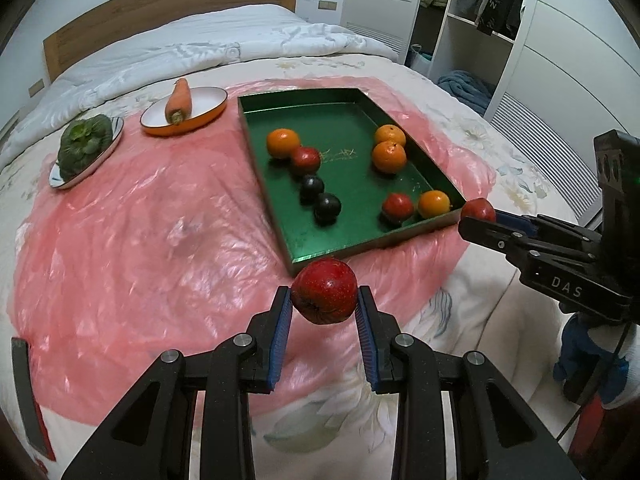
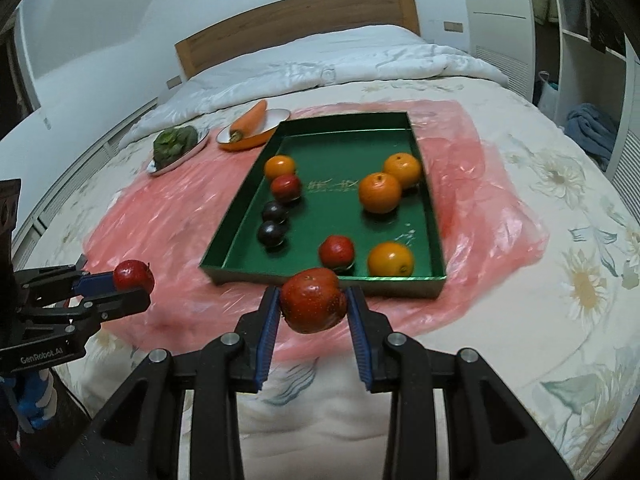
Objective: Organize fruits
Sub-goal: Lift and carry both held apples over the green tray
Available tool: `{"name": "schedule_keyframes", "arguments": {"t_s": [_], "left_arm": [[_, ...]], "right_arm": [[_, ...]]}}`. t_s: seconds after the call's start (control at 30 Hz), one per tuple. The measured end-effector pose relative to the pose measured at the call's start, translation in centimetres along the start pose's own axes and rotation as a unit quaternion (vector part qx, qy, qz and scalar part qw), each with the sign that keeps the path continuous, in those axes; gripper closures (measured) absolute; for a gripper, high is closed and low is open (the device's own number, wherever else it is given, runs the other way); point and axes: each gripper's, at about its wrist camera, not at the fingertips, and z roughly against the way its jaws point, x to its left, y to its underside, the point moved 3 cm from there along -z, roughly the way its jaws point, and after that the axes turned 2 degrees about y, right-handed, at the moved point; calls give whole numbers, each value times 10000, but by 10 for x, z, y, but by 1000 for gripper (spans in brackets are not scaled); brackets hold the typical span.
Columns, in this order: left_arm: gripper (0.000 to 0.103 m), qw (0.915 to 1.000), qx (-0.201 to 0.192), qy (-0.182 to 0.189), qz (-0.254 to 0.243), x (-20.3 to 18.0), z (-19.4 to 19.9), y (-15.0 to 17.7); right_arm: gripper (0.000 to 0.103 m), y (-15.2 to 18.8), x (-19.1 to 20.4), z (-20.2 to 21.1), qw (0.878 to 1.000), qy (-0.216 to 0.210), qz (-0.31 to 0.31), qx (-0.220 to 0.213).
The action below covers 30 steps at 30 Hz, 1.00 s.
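left claw [image 1: 324, 300]: clamped on a red apple [image 1: 325, 291], blue ribbed pads pressing its two sides, held in the air just short of the green tray's near corner.
right claw [image 2: 312, 300]: gripping a second red apple [image 2: 313, 300] the same way, poised just in front of the tray's near wall.
green tray [image 2: 320, 277]: shallow, rectangular, glossy dark green with thin upright walls; it sits on a pink plastic sheet [image 1: 140, 216] spread over the bed [image 2: 540, 320].
fruit in tray: four oranges, two of them touching near the far right wall [image 2: 380, 193]; two small red apples [image 2: 337, 251]; two dark plums side by side [image 2: 271, 233].
off to the side: a carrot [image 1: 178, 100] on an orange-rimmed plate and a leafy green vegetable [image 1: 84, 142] on an oval dish, both well apart from the tray.
step in hand: both apples look lifted and carried, likely to be placed with the other fruit.
next move: probably clear the tray wall, lower each apple onto a bare patch of tray floor, then release.
textures: apples are smooth, speckled, round, liable to roll; sheet is thin, crinkled, shiny; bedding is soft, floral, uneven.
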Motion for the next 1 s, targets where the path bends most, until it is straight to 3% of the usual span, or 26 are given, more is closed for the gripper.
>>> {"name": "schedule_keyframes", "arguments": {"t_s": [0.37, 1.0], "left_arm": [[76, 10000, 22, -8, -18, 0, -29, -32], [76, 9989, -277, 23, -370, -11, -67, -95]], "right_arm": [[52, -24, -14, -27, 9998, -76, -142, -111], [52, -97, -33, -73, 9992, -60, -3, -391]]}}
